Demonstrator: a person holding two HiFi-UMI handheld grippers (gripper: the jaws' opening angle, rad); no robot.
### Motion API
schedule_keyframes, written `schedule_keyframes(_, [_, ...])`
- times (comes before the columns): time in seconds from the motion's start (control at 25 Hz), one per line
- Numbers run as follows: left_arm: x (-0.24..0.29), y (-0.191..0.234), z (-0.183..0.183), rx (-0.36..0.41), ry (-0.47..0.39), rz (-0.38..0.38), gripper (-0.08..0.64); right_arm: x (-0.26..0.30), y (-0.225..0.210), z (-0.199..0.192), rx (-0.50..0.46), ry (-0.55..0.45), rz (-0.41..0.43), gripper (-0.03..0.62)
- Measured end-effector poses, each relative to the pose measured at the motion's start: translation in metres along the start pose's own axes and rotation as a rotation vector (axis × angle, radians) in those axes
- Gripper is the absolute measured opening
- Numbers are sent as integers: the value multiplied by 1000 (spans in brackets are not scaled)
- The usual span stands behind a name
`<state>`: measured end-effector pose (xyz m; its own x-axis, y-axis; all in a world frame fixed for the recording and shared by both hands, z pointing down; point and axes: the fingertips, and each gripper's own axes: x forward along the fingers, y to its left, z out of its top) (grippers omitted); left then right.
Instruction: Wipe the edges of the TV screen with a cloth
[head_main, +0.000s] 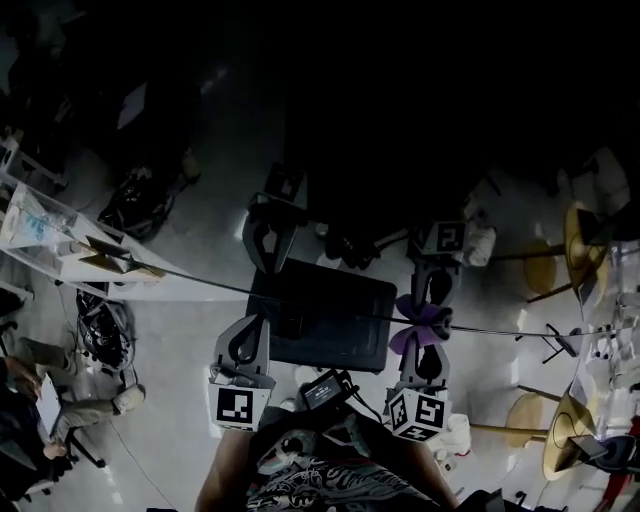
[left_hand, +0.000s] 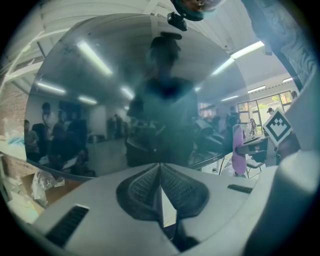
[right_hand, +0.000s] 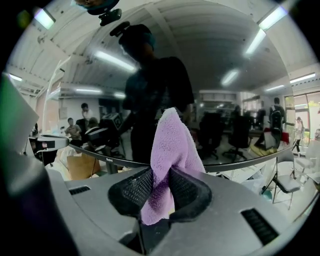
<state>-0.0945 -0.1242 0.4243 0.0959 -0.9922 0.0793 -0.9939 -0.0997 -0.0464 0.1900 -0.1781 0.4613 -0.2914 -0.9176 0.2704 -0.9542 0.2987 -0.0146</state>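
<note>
The right gripper (right_hand: 159, 181) is clamped on a purple cloth (right_hand: 172, 145): its two dark ribbed pads pinch the lower part of the fabric, and the rest stands up past the jaw tips as a folded peak. That peak rises in front of the glossy dark TV screen (right_hand: 235, 75), which fills most of the right gripper view and mirrors ceiling lights and the dark figure of the person (right_hand: 155, 85) holding the tools. A thin bezel strip (right_hand: 95, 154) of the screen runs across just behind the cloth. In the head view the screen shows as a narrow line (head_main: 190, 278) crossing from left to right, and the cloth (head_main: 420, 320) sits right at that line, bunched to either side of it; whether it presses on the edge cannot be told. The left gripper (left_hand: 160, 172) has its jaws brought together with nothing between them, and it points at the same reflective screen, to the left of the right gripper and apart from the cloth. From the left gripper view the cloth (left_hand: 239, 150) shows off to the right, below the right gripper's marker cube (left_hand: 277, 126). Both marker cubes (head_main: 240, 406) show near the person's torso in the dim head view.
</note>
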Motion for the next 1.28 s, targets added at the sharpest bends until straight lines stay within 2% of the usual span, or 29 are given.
schedule_keyframes(0.36, [4, 16, 6, 15, -53, -43, 18, 0, 0, -1, -30, -8, -58, 109])
schedule_keyframes(0.72, [-20, 83, 5, -5, -63, -97, 18, 1, 15, 3, -5, 23, -225, 109])
schedule_keyframes(0.84, [-25, 100, 12, 5, -70, -99, 18, 2, 20, 6, 20, 20, -251, 109])
schedule_keyframes(1.28, [-33, 212, -25, -18, -50, -133, 18, 33, 106, -9, 22, 25, -319, 109])
